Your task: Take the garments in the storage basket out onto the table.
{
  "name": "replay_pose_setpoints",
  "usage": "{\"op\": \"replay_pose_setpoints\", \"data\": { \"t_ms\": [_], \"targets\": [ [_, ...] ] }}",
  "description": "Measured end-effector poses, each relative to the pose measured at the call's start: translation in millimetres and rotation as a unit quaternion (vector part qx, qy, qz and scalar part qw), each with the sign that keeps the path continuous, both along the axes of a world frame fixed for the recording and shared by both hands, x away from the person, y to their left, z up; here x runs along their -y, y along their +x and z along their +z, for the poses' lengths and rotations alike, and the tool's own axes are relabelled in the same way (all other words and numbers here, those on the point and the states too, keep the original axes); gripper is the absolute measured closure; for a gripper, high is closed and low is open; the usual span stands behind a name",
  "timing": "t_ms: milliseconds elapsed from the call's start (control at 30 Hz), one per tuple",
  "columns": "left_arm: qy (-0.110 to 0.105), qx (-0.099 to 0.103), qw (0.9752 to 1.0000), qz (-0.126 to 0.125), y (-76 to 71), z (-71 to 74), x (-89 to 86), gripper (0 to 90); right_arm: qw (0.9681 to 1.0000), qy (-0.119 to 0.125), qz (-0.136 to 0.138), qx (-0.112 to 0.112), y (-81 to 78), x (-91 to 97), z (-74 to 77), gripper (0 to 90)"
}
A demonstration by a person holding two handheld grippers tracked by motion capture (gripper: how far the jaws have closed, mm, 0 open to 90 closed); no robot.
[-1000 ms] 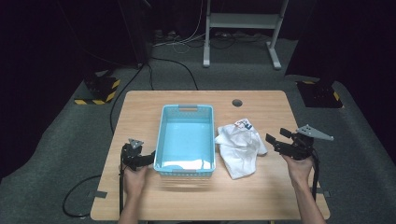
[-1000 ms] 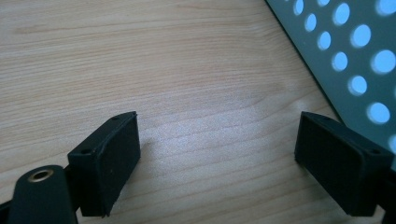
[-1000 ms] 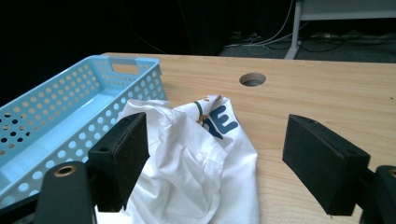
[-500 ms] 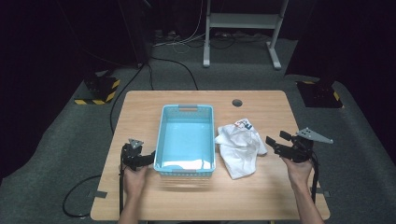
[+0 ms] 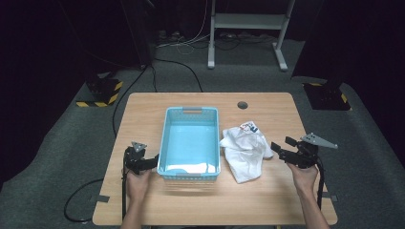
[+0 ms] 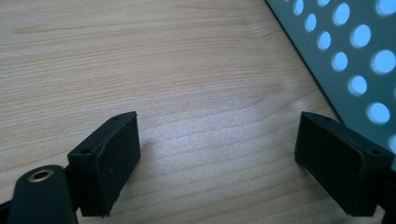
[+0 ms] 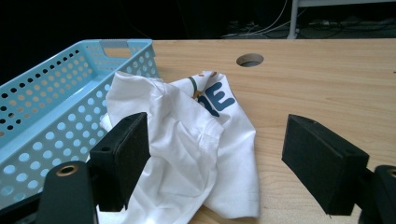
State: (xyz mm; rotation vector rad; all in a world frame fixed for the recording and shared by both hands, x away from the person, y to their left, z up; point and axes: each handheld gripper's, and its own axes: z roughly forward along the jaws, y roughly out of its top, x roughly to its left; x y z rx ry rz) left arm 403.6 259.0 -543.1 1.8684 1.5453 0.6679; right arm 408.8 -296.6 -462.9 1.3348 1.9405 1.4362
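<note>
A light blue perforated basket [image 5: 191, 114] stands mid-table, empty. A crumpled white shirt [image 5: 246, 150] with a printed logo lies on the wood just right of it; in the right gripper view the shirt [image 7: 187, 140] spreads ahead of the jaws, against the basket wall [image 7: 51, 126]. My right gripper [image 5: 282, 151] hovers open just right of the shirt, with nothing between its pads. My left gripper [image 5: 152, 162] rests open at the basket's near-left corner. In the left gripper view the left gripper [image 6: 217, 161] has bare wood between its jaws and the basket wall [image 6: 355, 51] beside them.
The wooden table [image 5: 143, 119] has a round cable hole [image 5: 242, 105] behind the shirt. Dark floor with cables and a white metal stand [image 5: 246, 21] lie beyond the far edge.
</note>
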Motion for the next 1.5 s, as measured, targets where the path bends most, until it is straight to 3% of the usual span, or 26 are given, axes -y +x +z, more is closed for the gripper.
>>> {"op": "replay_pose_setpoints", "data": {
  "t_ms": [1100, 1500],
  "targets": [
    [0.0, 0.0, 1.0, 0.0, 0.0, 0.0, 0.0, 14.3, 0.9987, -0.01, -0.021, -0.044, 4.7, 0.7, -33.3, 22.9],
    [0.0, 0.0, 1.0, 0.0, 0.0, 0.0, 0.0, 14.3, 0.9979, -0.026, -0.025, -0.054, 8.6, -5.3, -39.7, 23.1]
  ]
}}
